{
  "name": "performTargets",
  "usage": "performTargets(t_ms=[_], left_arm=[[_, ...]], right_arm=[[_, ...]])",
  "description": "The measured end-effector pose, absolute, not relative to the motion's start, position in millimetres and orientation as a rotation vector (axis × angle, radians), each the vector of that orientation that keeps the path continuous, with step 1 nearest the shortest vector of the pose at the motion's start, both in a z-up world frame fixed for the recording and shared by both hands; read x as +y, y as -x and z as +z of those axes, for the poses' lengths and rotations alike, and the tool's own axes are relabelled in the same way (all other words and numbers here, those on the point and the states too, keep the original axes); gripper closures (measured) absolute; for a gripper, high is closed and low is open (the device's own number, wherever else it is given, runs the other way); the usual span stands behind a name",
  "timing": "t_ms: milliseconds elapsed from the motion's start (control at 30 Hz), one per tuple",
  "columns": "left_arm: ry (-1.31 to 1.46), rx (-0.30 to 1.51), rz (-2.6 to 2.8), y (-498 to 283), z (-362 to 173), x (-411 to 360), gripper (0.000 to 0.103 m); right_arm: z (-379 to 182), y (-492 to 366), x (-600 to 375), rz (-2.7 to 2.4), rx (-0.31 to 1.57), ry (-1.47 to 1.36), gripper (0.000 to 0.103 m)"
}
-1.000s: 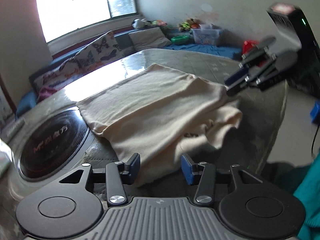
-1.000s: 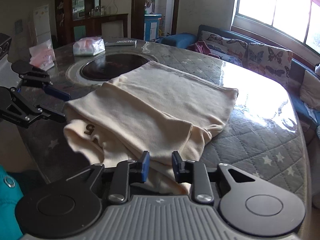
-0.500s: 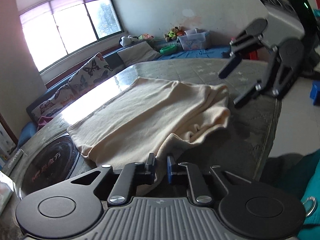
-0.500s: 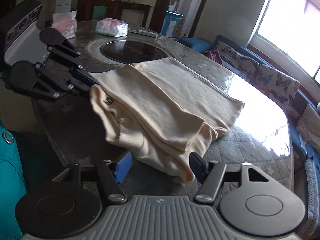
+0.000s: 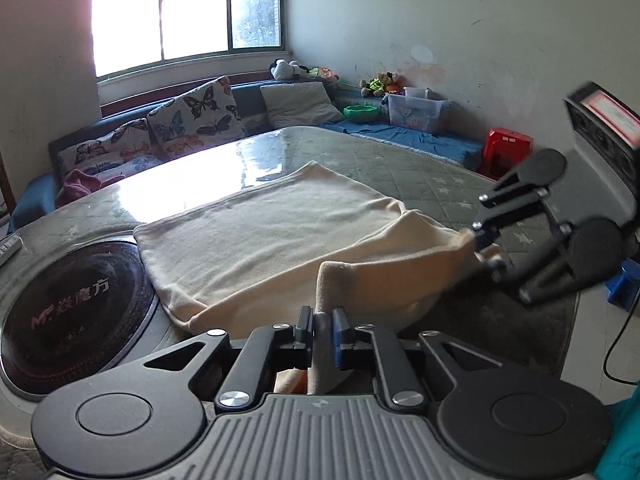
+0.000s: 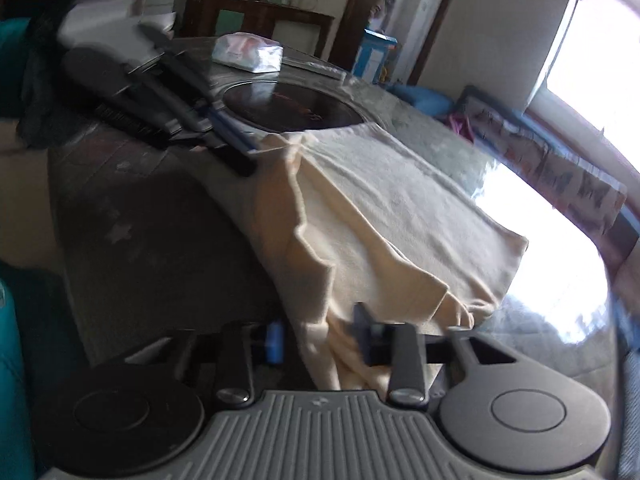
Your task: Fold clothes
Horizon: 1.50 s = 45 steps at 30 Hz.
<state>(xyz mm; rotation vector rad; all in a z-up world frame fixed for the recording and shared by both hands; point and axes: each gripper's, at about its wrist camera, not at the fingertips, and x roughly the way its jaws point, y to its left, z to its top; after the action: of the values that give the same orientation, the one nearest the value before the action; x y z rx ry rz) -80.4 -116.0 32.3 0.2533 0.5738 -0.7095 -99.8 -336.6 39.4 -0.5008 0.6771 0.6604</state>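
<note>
A quilted tabletop (image 5: 420, 168) carries a cream garment (image 5: 272, 224), spread flat toward the window, its near edge bunched at the tabletop's rim. The left gripper (image 5: 320, 332) has its fingers pressed together on one near corner — pinching the cloth. The right gripper (image 6: 316, 336) straddles the other corner, fingers apart around the fabric and blurred — seemingly set to lift the edge evenly for a fold.
</note>
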Motion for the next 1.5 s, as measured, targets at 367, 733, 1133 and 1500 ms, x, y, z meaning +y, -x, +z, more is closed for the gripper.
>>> performTargets(t_ms=[367, 733, 1133, 1500], left_arm=[[-0.395, 0.536, -0.724, 110, 20, -104, 0.062], [-0.333, 0.513, -0.743, 123, 41, -91, 0.097], [-0.236, 0.523, -0.805, 163, 82, -69, 0.097], [-0.125, 0.539, -0.680, 35, 89, -69, 0.098]], right_arm=[[54, 66, -350, 0.660, 0.747, 0.315, 0.091], [71, 101, -360, 0.637, 0.663, 0.237, 0.093], [116, 159, -361, 0.695, 0.660, 0.313, 0.094], [136, 45, -348, 0.656, 0.639, 0.348, 0.096]])
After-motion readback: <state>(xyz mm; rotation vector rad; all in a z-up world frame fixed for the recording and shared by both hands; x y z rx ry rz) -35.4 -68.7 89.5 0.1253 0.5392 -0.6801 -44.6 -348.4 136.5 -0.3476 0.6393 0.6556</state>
